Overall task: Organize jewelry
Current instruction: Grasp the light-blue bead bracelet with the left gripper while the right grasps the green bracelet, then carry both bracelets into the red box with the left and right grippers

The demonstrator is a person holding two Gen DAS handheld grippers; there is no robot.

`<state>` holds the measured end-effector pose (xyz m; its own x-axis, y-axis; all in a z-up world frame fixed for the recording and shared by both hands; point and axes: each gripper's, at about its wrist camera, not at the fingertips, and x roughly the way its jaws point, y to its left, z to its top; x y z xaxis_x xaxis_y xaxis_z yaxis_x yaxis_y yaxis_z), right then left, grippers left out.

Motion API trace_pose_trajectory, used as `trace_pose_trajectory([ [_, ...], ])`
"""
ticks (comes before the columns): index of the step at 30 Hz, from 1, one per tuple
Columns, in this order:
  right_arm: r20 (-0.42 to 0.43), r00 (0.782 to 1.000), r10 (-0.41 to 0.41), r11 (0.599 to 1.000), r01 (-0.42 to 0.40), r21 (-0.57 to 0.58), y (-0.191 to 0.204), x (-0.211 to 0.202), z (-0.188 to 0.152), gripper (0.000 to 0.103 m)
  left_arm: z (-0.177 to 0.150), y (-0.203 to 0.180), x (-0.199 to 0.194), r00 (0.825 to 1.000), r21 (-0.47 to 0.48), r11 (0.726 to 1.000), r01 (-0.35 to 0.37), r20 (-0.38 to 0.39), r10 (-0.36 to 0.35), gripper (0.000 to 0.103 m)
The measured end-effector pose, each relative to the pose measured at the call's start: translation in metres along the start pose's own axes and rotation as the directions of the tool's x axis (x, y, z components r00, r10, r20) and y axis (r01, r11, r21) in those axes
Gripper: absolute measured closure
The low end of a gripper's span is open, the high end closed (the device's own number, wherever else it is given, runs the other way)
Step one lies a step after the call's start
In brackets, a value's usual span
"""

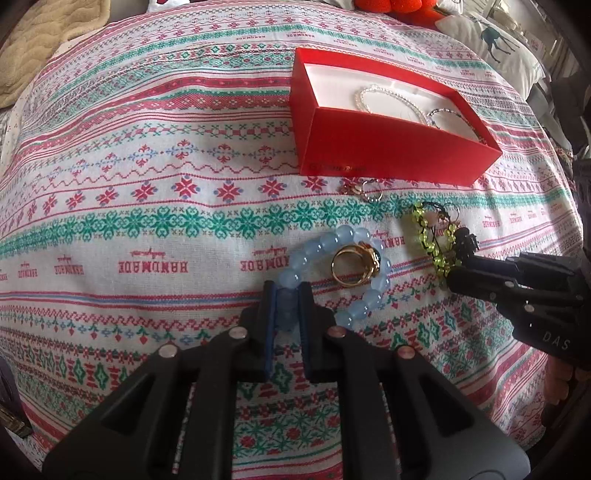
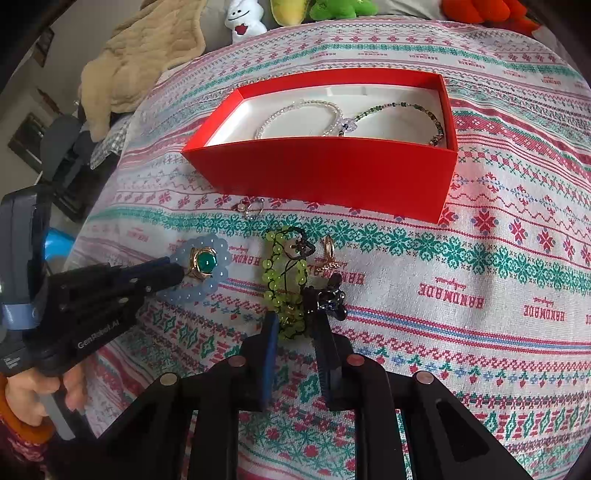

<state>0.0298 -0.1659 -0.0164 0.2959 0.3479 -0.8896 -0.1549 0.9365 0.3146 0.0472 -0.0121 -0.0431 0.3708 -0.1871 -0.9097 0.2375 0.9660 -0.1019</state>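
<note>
In the left wrist view my left gripper [image 1: 287,295] is shut on a pale blue bead bracelet [image 1: 373,291], with one bead pinched between its pads. Inside the bracelet's loop lies a gold ring [image 1: 351,267] with a green stone [image 2: 206,262]. My right gripper [image 2: 295,323] is shut on a yellow-green bead bracelet [image 2: 275,275] strung on black cord. A dark blue ornament [image 2: 332,297] lies against its right finger. An open red box [image 2: 332,173] stands behind, and holds a clear bead bracelet [image 2: 299,114] and a dark bead bracelet [image 2: 424,110].
Small silver rings [image 2: 253,208] lie in front of the box, and a gold piece [image 2: 328,254] lies beside the green bracelet. A patterned cloth [image 1: 147,184] covers the surface. A beige blanket [image 2: 147,55] and plush toys [image 2: 243,18] lie at the far edge.
</note>
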Motion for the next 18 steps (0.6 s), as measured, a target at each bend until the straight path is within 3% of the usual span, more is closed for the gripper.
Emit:
trace_pose_trajectory([
  [4,-0.009,1.000,-0.014,1.000,0.014,-0.025,0.006,0.001,-0.001,0.094,-0.001,-0.005,0.001,1.000,0.021,1.000,-0.023,0.003,0.023,0.090],
  [9,-0.004,0.999,-0.033,0.998,0.033,-0.056,0.013,-0.001,-0.001,0.095,-0.002,-0.009,-0.001,0.999,0.036,0.999,-0.039,0.008,0.039,0.090],
  [18,0.052,0.999,-0.010,0.998,0.013,-0.068,0.016,-0.024,0.005,0.095,-0.002,-0.007,-0.027,0.998,0.007,1.000,0.025,0.050,-0.025,0.090],
])
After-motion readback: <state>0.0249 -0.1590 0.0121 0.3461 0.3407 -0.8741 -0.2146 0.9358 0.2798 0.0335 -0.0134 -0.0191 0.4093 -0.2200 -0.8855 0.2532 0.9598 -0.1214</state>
